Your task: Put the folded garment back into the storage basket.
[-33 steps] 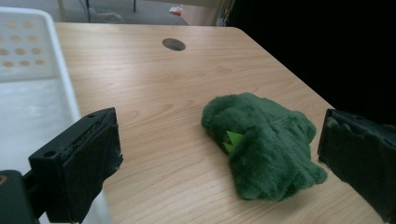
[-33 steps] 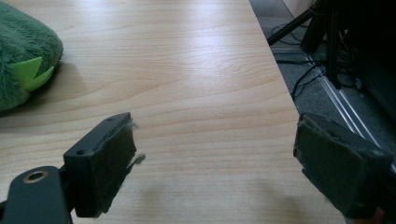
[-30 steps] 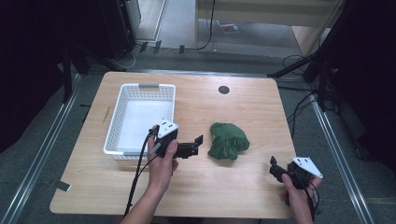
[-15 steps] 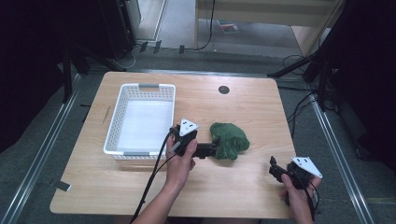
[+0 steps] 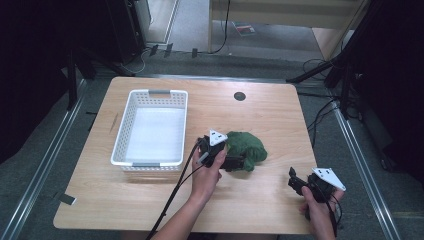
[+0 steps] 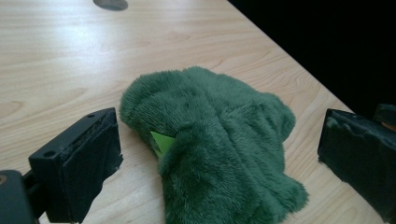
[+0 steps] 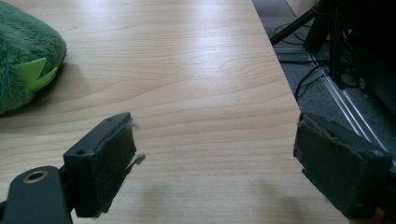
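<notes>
A green plush toy lies in a heap on the wooden table, right of centre. My left gripper is at the toy's near left side. In the left gripper view the plush toy sits between the wide-apart jaws of the open left gripper, with a small light-green felt piece showing; neither pad touches it. My right gripper is held near the table's front right corner, apart from the toy. The right gripper is open over bare wood, and the plush toy lies off to its upper left.
A white perforated basket stands empty on the left half of the table, just left of my left hand. A dark round grommet is set in the tabletop near the far edge. Cables and stands lie on the floor past the right edge.
My left gripper has travelled right, from beside the basket to the plush toy, and now has its open jaws on either side of it. The right gripper has stayed put.
</notes>
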A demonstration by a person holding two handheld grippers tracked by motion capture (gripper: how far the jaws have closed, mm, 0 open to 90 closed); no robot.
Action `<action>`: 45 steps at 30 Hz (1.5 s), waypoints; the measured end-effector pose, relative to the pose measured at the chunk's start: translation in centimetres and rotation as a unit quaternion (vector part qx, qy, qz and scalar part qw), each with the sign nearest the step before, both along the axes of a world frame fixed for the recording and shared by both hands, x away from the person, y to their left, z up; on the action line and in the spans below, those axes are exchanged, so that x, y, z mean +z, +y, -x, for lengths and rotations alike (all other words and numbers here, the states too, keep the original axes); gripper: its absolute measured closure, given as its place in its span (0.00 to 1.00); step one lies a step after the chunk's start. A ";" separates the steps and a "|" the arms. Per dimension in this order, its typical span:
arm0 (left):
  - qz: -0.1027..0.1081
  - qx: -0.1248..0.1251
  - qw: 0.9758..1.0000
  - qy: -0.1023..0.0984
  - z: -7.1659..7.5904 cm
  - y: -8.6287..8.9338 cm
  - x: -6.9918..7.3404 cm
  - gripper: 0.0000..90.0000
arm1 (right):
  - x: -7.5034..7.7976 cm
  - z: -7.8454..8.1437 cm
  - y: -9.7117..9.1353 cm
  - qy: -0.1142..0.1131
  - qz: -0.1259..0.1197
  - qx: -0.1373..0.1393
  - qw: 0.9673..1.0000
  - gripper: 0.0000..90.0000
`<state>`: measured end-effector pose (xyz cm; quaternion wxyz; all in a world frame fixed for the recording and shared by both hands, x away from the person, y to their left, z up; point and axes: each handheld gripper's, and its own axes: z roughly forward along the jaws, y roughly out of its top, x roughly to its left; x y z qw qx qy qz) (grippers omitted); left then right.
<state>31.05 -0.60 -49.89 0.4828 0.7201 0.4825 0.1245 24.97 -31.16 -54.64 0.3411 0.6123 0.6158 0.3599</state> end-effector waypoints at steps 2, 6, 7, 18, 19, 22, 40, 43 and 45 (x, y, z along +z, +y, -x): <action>0.000 -0.006 1.000 0.004 -0.1 -0.2 -0.2 0.00 | 0.0 0.0 0.0 0.000 0.000 0.001 1.000 0.14; -0.002 -0.006 1.000 0.010 -0.4 -1.0 -0.7 0.00 | 0.0 0.0 0.0 0.000 0.001 0.001 1.000 0.14; -0.006 -0.002 1.000 0.012 -0.7 -1.4 -1.0 0.00 | 0.0 0.0 0.0 0.000 0.001 0.002 1.000 0.14; -0.021 0.018 0.999 0.025 -1.1 -3.3 -2.4 0.00 | 0.0 0.0 0.0 0.002 -0.001 0.000 1.000 0.14; -0.022 0.021 0.999 0.024 -1.1 -3.8 -2.6 0.00 | 0.0 0.0 0.0 0.002 -0.001 -0.001 1.000 0.14; -0.033 0.028 0.999 0.024 -1.1 -4.5 -2.9 0.00 | 0.0 -0.1 -0.1 0.003 -0.003 -0.002 1.000 0.14; -0.091 0.046 0.994 0.026 -1.5 -6.0 -4.8 0.00 | 0.0 -0.1 -0.1 0.004 -0.003 -0.006 1.000 0.14; -0.102 0.042 0.993 0.031 -1.6 -6.1 -5.0 0.00 | 0.0 -0.1 -0.1 0.004 -0.002 -0.005 1.000 0.14; -0.104 0.043 0.993 0.028 -1.6 -6.1 -5.0 0.01 | 0.0 -0.1 -0.1 0.005 -0.002 -0.005 1.000 0.14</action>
